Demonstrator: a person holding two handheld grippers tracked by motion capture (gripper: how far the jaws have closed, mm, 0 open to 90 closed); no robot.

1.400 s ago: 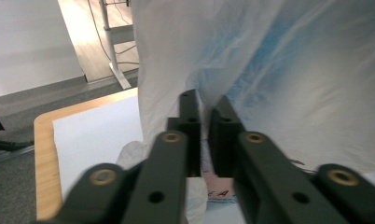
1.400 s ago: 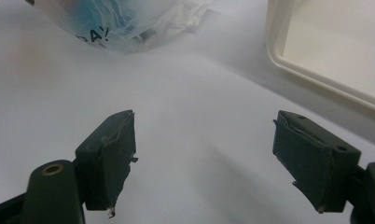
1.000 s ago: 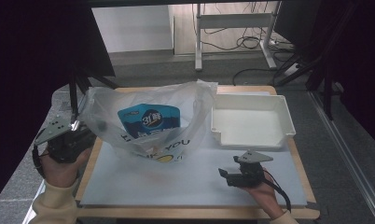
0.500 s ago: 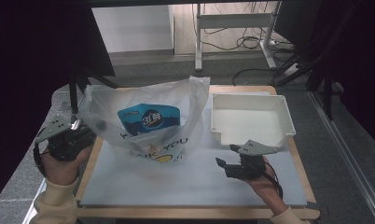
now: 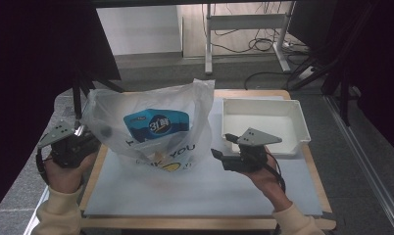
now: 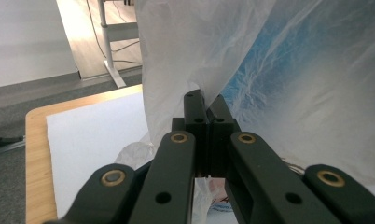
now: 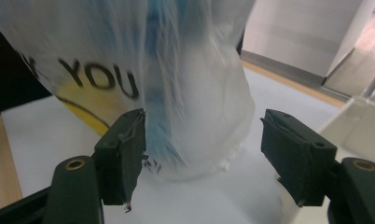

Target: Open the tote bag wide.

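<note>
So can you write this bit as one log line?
left hand-held gripper: shut on plastic bag | right hand-held gripper: open, closing, facing bag | tray: beside bag

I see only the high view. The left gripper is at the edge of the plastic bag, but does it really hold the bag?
Observer: Yes. In the left gripper view the left gripper has its jaws shut on a fold of the plastic bag.
Operator: And the right gripper, does it touch the bag?
Observer: No. In the right gripper view the right gripper has its jaws wide apart; they have just been closing a little, with the bag ahead, unpressed.
Operator: What is printed there?
Observer: Black letters "YOU" above a yellow patch.
</note>
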